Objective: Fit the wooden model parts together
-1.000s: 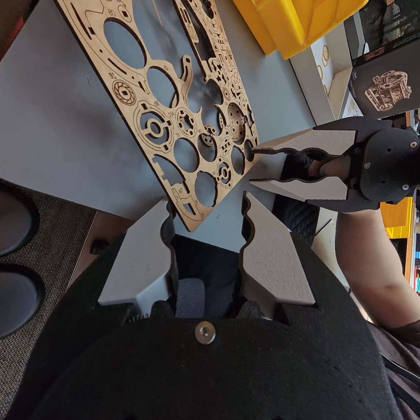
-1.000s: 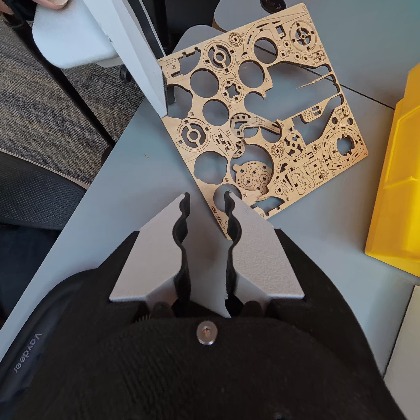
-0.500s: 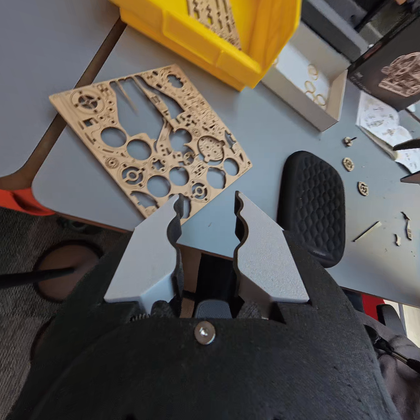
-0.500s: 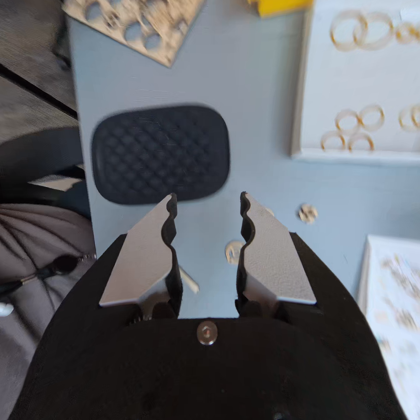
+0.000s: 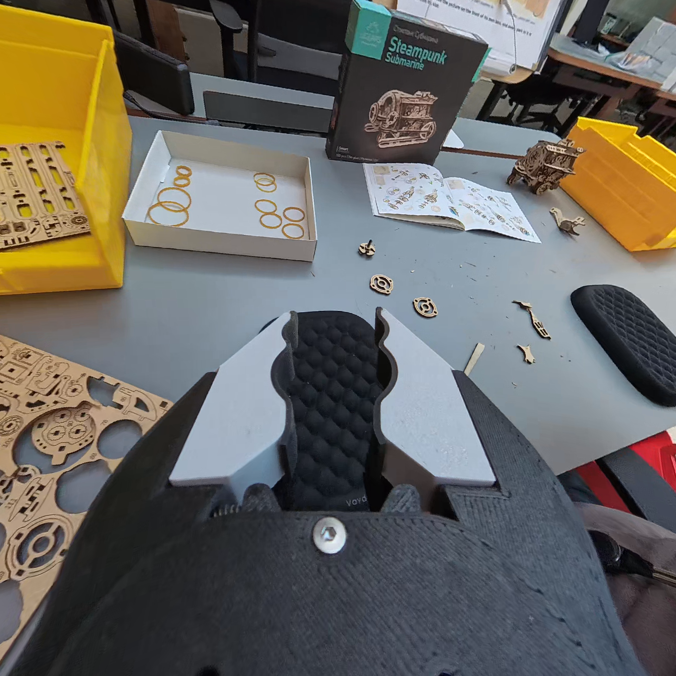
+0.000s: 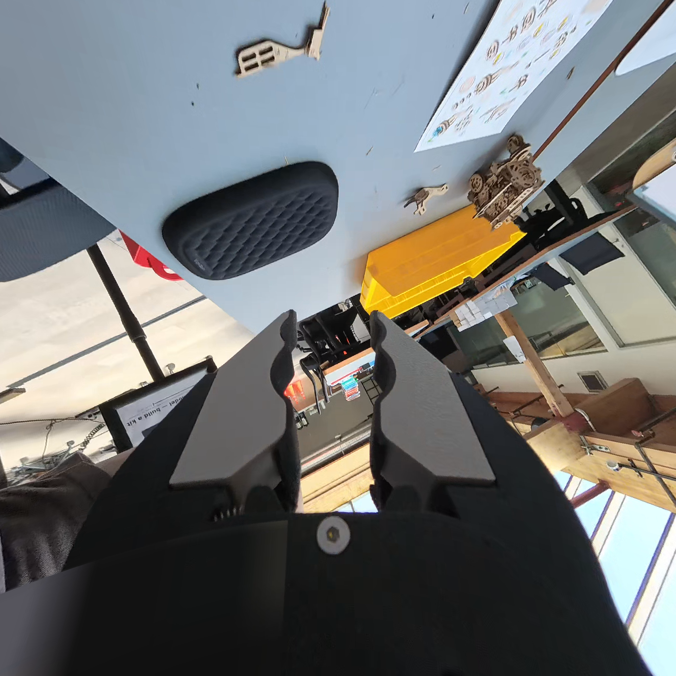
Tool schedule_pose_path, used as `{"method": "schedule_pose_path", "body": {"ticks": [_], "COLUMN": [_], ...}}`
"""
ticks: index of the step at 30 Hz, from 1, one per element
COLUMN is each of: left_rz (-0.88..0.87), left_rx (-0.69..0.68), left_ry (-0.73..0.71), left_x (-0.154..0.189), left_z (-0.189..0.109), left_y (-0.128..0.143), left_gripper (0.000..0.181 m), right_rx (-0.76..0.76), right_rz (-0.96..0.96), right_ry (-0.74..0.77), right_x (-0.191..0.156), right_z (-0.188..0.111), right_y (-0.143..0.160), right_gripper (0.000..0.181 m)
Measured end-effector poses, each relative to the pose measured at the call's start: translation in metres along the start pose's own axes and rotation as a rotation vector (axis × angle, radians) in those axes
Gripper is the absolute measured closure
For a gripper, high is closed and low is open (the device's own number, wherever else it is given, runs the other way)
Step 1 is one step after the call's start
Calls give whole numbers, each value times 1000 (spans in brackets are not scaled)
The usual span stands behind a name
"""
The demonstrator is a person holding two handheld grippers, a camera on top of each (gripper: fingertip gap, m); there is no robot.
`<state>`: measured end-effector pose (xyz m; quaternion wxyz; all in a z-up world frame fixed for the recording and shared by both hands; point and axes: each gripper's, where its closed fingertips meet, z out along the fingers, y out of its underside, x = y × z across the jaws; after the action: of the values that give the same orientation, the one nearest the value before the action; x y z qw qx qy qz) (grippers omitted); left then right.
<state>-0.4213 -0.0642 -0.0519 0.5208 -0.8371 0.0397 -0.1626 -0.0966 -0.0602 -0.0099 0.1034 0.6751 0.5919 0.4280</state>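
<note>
Grey worktop [image 5: 219, 292] between picks: my left gripper [image 5: 333, 315] and right gripper [image 6: 331, 318] both gape wide, empty; round wooden parts [image 5: 381, 283] lie ahead, awaiting my reach.

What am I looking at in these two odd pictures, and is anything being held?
There is no robot: a person holds one set of tongs in each hand, with a camera on each looking along its fingers. The left tongs hang open over a black padded rest on the grey table. Ahead lie a white tray of rubber bands, round wooden gear parts, an instruction booklet, the kit box and a part-built wooden model. The right tongs view is tilted, aimed past the table edge. Both are open and empty.
</note>
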Motion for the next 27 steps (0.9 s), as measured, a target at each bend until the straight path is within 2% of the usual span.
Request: {"method": "schedule_pose_path", "body": {"ticks": [4,9,16,22,25,27], "left_rz": [-2,-36,-12,-20,23,67], "left_rx": [-44,-35,-42,19,155,248], "left_ry": [20,59,55,72,66,22], "left_x": [15,23,24,11,6,-4], "left_z": [8,10,5,-5,-21,-38], "left_y": [12,11,10,9,-5,-13], "left_gripper": [141,140,139,137,137,139], "right_rx": [-39,-159,-327,-313,-227,-93], "right_rz": [24,33,-33,-14,38,105], "right_ry": [12,-12,-26,-8,-69,-145], "right_x": [-3,-10,-24,-13,-6,-1], "right_z": [2,14,23,30,54,76], "right_y": [30,69,100,91,75,55], "right_gripper": [140,140,140,140,139,142]}}
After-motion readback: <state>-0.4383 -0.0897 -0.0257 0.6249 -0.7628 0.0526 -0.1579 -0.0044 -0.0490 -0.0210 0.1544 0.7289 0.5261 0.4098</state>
